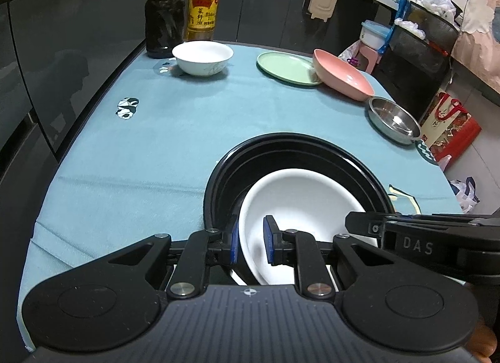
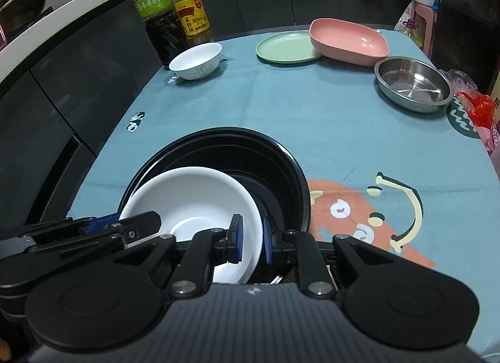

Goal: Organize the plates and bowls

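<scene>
A white bowl [image 1: 300,203] [image 2: 193,200] rests tilted inside a large black bowl [image 1: 250,156] [image 2: 275,163] at the near edge of the blue-clothed table. My left gripper [image 1: 251,242] straddles the white bowl's left rim, jaws close around it. My right gripper [image 2: 251,238] straddles its right rim the same way. Each gripper shows in the other's view. Farther back stand a small white bowl [image 1: 202,58] [image 2: 196,59], a green plate [image 1: 286,67] [image 2: 286,47], a pink dish [image 1: 342,75] [image 2: 347,41] and a steel bowl [image 1: 393,119] [image 2: 412,83].
Two sauce bottles [image 1: 179,6] [image 2: 170,6] stand at the far left corner behind the small white bowl. Dark cabinets run along the left. Bags and a stool [image 1: 368,47] crowd the floor to the right of the table [image 1: 140,150].
</scene>
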The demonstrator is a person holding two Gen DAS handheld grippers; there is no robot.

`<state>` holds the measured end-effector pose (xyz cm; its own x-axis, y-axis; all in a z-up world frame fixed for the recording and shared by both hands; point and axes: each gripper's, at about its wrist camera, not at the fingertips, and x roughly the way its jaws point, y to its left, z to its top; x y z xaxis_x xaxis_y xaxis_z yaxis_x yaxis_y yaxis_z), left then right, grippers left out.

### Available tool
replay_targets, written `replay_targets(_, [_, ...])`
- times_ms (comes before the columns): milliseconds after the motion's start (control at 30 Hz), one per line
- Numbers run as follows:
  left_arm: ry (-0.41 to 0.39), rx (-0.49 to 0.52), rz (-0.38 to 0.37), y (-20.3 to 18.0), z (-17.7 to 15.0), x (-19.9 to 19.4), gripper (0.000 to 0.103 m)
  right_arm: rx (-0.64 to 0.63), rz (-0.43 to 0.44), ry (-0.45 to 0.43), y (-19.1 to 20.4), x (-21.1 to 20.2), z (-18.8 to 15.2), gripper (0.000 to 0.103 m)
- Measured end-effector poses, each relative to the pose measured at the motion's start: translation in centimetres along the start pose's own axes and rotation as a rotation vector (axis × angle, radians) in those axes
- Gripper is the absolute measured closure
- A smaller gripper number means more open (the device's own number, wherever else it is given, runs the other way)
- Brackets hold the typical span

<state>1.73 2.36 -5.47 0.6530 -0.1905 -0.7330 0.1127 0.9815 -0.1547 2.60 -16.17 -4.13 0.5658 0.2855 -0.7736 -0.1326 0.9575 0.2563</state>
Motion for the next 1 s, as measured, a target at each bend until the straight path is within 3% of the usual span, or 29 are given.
replay_targets(567, [-0.035,-0.047,-0.012,1.7,0.4,-1.4,0.089,0.023,0.003,-0.027,-0.8,-0.7,-0.1,0.094])
replay_targets(1000, [-0.095,-0.108,0.065,3.6,3.6,-1.2,0.086,-0.001,-0.011,-0.077,-1.1,-0.6,2.9,0.094])
